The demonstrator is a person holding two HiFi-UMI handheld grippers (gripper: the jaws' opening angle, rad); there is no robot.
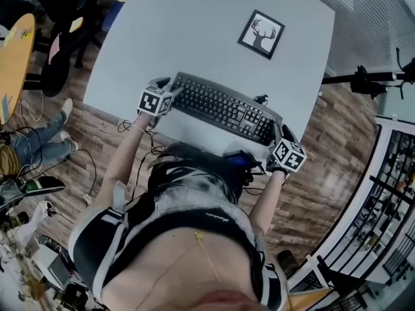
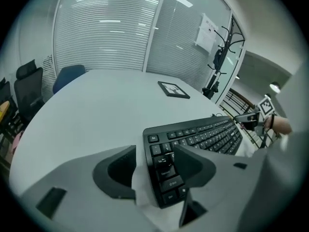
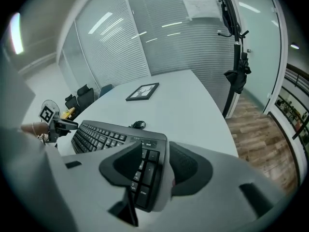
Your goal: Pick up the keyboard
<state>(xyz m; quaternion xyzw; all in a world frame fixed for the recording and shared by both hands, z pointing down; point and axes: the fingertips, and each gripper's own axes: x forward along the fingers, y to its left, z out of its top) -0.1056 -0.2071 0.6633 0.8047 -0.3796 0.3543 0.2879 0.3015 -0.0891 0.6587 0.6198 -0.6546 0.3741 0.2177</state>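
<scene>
- The keyboard lay flat on the near part of the white table, slanting from far left to near right, close to the near edge.
- The left gripper sat at its left end. Its jaws stood apart across that end: one pad hung over the outer keys, the other was off the edge with bare table showing between it and the keyboard.
- The right gripper sat at the right end, jaws likewise apart. One pad was over the last key columns and the other just beyond the edge, not clearly pressing on it.
- A small dark object lay just behind the keyboard's right part.
- A framed deer picture lay flat, well apart, toward the far right.
- Dark chairs stood past the table's far left.
</scene>
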